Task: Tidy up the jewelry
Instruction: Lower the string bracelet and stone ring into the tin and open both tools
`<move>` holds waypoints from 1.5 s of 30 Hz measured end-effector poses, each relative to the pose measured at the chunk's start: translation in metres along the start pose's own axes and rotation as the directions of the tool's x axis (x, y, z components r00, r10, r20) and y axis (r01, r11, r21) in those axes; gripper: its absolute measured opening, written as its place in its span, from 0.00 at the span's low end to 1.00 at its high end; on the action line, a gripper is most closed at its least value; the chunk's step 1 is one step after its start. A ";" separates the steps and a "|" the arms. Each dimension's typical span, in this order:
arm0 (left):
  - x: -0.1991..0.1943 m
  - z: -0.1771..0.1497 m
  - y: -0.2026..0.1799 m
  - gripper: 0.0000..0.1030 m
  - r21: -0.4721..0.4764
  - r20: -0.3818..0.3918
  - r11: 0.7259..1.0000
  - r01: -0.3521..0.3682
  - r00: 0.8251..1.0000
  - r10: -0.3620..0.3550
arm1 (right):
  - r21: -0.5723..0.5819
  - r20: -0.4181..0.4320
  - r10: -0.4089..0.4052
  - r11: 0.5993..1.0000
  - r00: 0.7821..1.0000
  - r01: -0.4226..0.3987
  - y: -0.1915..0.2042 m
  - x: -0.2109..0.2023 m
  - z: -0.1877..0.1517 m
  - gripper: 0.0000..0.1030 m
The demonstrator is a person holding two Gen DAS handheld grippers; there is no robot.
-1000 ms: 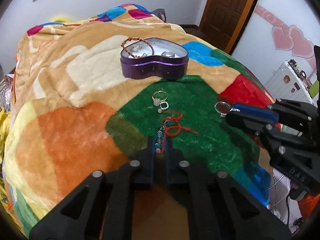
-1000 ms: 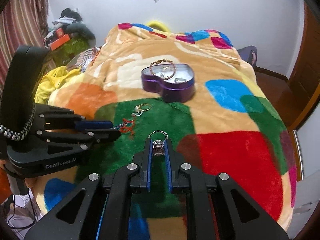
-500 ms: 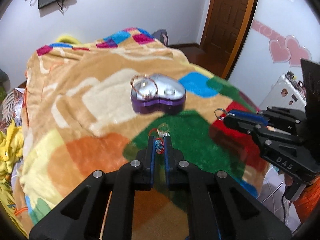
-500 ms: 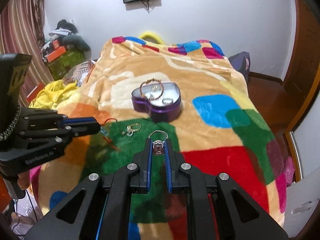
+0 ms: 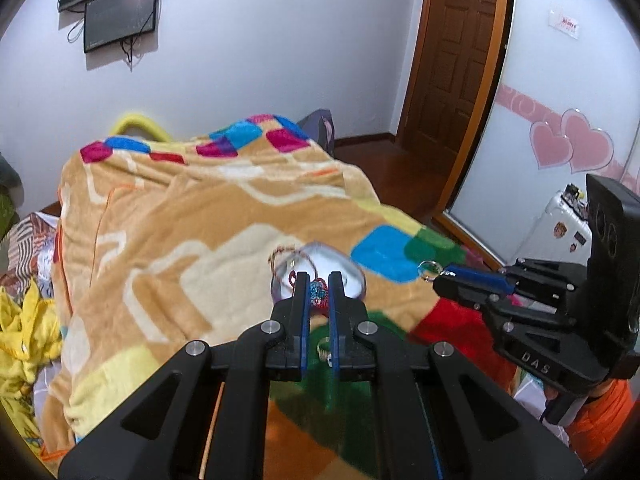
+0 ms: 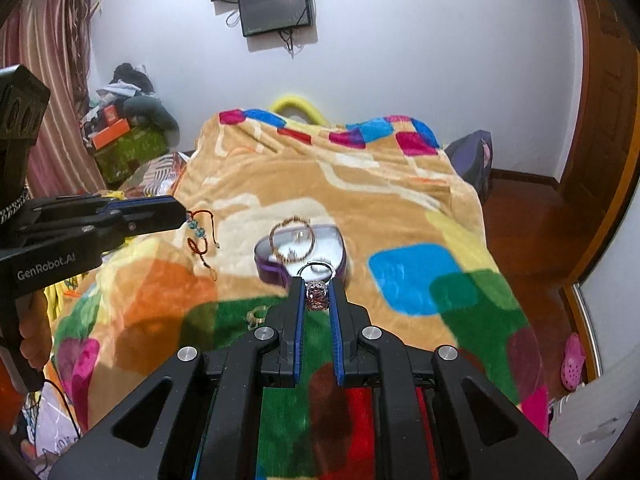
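Aloft, left gripper (image 5: 319,294) clamps the beaded bracelet (image 6: 199,236), right gripper (image 6: 317,294) pinches the ring (image 6: 317,280)

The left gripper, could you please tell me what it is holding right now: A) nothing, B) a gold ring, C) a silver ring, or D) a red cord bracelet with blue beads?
D: the left gripper is shut on the red cord bracelet, whose cord dangles from its tips.

White walls (image 6: 420,80), wall-mounted screen (image 6: 276,10), wooden door (image 5: 456,60), blanket-covered bed (image 6: 360,184).
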State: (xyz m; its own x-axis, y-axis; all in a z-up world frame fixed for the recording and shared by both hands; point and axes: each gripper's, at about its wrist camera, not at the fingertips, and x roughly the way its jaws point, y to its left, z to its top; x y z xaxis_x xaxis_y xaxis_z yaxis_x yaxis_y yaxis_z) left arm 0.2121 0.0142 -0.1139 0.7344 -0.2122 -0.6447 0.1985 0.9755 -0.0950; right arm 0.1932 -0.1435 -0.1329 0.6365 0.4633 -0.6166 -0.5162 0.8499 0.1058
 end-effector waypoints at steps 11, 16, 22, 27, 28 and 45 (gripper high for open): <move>0.021 0.026 0.004 0.07 0.003 0.033 1.000 0.013 0.999 -0.013 | 0.000 0.044 0.020 1.000 0.999 -0.020 -0.003 0.016 0.027 0.10; 0.042 0.028 0.013 0.07 -0.012 0.013 1.000 0.015 1.000 -0.015 | 0.002 0.028 0.029 1.000 0.999 -0.029 -0.006 0.033 0.031 0.10; 0.070 0.025 0.022 0.07 -0.023 -0.032 1.000 0.021 0.999 -0.022 | 0.011 -0.011 0.041 0.999 0.999 -0.041 -0.010 0.058 0.032 0.10; 0.093 0.020 0.027 0.07 -0.038 -0.079 0.999 0.035 0.996 -0.038 | 0.007 -0.057 0.052 0.999 0.997 -0.052 -0.013 0.080 0.032 0.10; 0.098 0.018 0.028 0.07 -0.039 -0.090 0.998 0.039 0.995 -0.043 | 0.004 -0.066 0.054 0.999 0.996 -0.054 -0.013 0.083 0.032 0.10; 0.126 0.007 0.030 0.07 -0.030 -0.160 0.999 0.040 0.986 -0.045 | -0.011 -0.179 0.069 0.997 0.982 -0.072 -0.013 0.117 0.032 0.10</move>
State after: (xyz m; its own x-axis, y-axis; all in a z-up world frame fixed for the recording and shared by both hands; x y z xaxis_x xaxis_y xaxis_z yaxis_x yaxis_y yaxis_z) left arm 0.3150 0.0163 -0.1924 0.6114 -0.2434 -0.7530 0.2083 0.9675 -0.1436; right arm 0.2923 -0.0922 -0.1814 0.4869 0.4682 -0.7374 -0.5667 0.8117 0.1413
